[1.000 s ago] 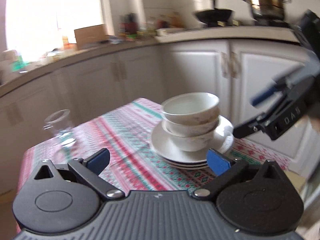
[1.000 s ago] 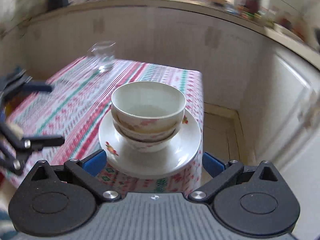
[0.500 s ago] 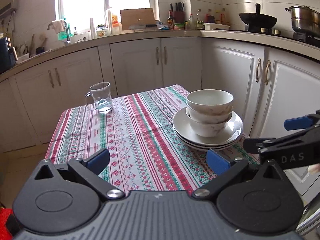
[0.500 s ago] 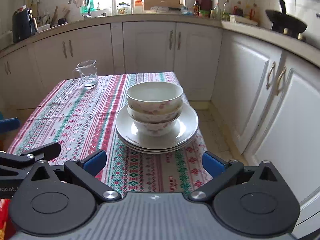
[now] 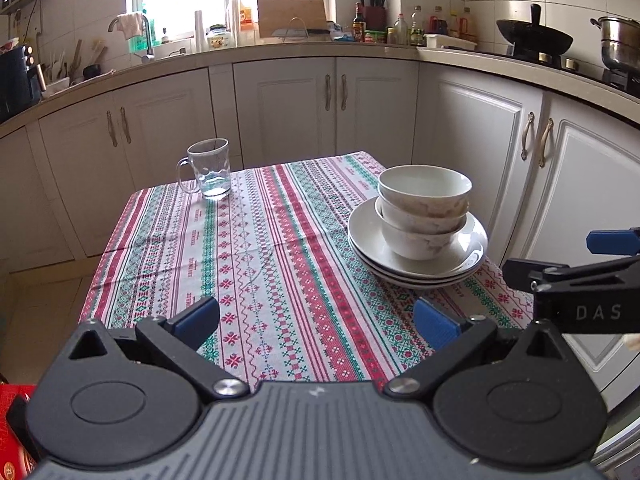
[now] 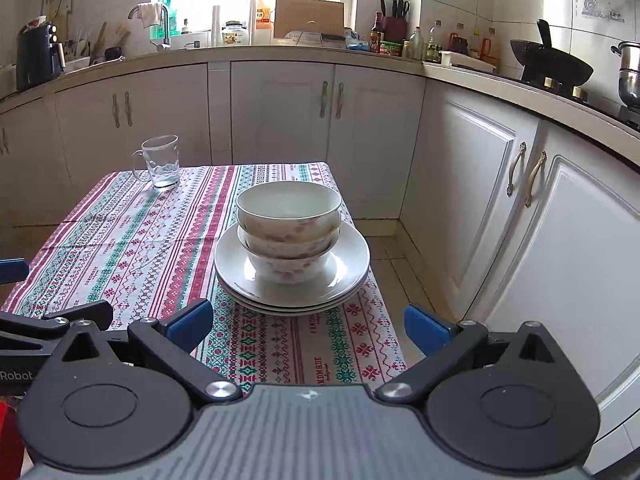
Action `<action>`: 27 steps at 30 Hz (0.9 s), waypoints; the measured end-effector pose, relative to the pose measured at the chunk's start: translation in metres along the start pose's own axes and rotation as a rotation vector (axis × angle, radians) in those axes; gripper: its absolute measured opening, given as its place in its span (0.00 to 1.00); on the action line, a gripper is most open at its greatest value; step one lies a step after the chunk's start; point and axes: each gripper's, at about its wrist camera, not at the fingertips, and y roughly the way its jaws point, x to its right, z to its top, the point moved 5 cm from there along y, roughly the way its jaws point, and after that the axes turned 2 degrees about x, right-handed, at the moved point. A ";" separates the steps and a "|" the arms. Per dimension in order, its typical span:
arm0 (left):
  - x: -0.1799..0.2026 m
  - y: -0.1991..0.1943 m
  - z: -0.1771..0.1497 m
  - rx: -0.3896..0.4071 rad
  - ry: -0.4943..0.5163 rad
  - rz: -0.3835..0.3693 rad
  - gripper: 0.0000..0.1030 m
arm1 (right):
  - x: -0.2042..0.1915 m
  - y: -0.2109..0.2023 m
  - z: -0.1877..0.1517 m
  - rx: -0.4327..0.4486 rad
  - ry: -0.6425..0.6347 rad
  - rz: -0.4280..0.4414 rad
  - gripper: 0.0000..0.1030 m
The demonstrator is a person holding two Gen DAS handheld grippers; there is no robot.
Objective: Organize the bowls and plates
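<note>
Both claws spread wide, holding nothing. Left claw low centre of its frame, short of the stack; right claw low centre of its own frame, aimed almost straight at it.

Stack: bowls nested, three by the look of it, on plates, also about three. Sits right of centre in the left view, dead centre in the right view. Near the right-hand edge of the surface, with floor right beyond.

Risks, as I judge them:
- Bowls look slightly off-axis, top one leaning. Grabbing the top bowl by the rim could drag the one below if they're wedged, and tip the pile.
- Plates are near the edge. A sideways shove from either claw could slide them off; cloth may slip too.
- Glazed ceramic, thin rim, two small pads: poor grip, bowl can pivot or drop.
- Claws are close to each other; right one shows at the right edge of the left view. Both going for the stack risks a clash.
- Mug, upper left on the surface, well apart from the stack. Only at risk if the cloth gets pulled.
</note>
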 end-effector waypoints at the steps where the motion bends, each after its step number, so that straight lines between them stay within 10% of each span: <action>1: 0.000 0.000 0.000 -0.002 -0.001 0.000 1.00 | -0.001 0.000 0.000 0.000 -0.001 -0.001 1.00; 27: -0.007 -0.006 0.000 -0.002 -0.025 0.006 1.00 | -0.008 -0.004 0.003 0.021 -0.029 -0.016 1.00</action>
